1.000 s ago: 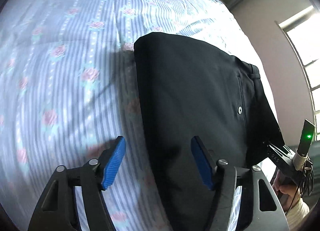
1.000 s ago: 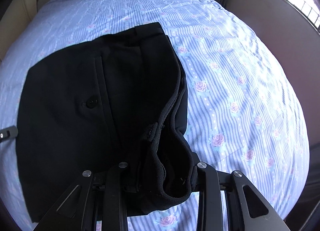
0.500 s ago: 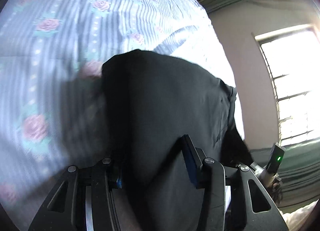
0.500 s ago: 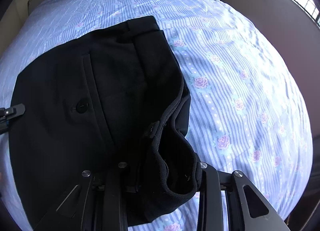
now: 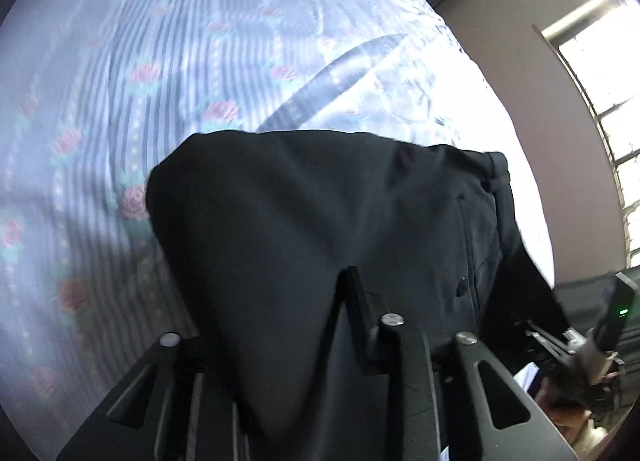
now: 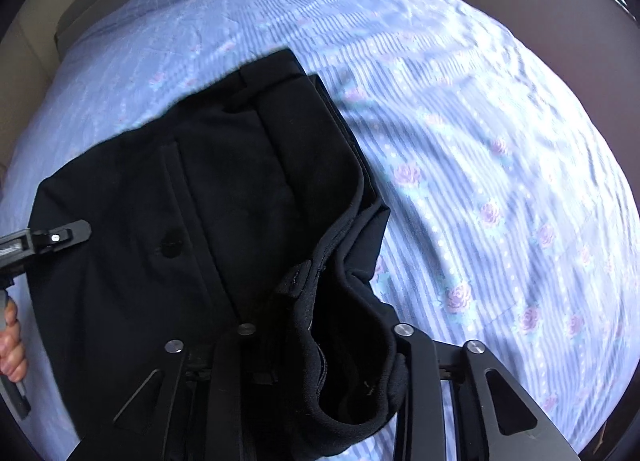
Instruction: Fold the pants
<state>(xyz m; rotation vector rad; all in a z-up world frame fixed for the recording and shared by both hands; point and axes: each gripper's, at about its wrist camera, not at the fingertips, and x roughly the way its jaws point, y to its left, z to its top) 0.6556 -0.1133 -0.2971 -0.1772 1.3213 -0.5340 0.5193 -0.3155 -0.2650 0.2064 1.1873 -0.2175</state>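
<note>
Black pants [image 6: 208, 197] bunched inside both claws, over striped bedsheet [image 6: 500, 149]

A bed [image 6: 480, 121] in blue striped rose-print sheet fills the room; a bright window [image 5: 600, 101] lights the beige wall [image 5: 500, 13] at right.

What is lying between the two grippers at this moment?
Only the black pants span it: the right gripper pinches the waistband, the left gripper the opposite edge. Both wrist views show this.
</note>
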